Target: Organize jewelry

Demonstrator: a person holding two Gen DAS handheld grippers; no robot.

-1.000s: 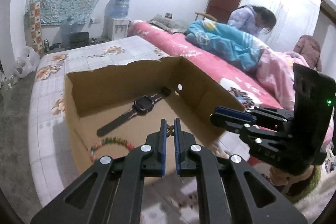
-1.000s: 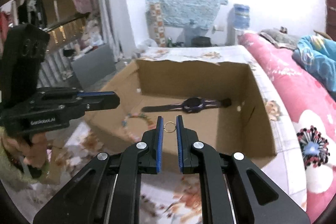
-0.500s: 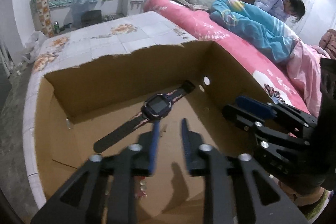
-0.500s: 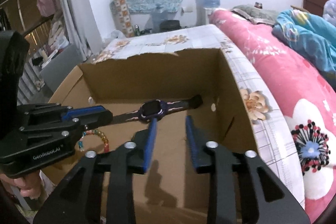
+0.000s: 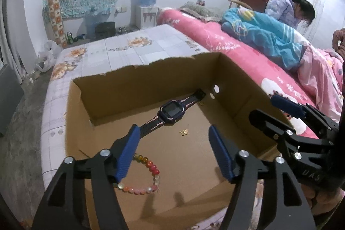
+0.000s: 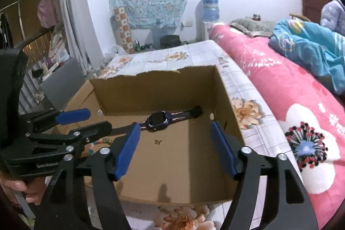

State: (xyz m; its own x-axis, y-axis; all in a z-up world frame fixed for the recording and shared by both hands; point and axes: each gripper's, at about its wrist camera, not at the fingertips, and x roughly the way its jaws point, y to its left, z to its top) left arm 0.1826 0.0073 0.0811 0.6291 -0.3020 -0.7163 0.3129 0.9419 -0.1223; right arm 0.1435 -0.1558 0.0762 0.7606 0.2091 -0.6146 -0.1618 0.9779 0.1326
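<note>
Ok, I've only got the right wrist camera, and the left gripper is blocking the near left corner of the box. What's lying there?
Observer: A bead bracelet, a full loop lying flat on the floor of the cardboard box, apart from the watch.
Operator: Is the left gripper holding anything?
Observer: No. The left gripper has its fingers wide apart with nothing between them; the small gold charm seen through the gap lies on the box floor.
Operator: I see a lilac jacket at my frame's edge. Who's that?
Observer: A dark-haired person, head bowed, behind the blue blanket.
</note>
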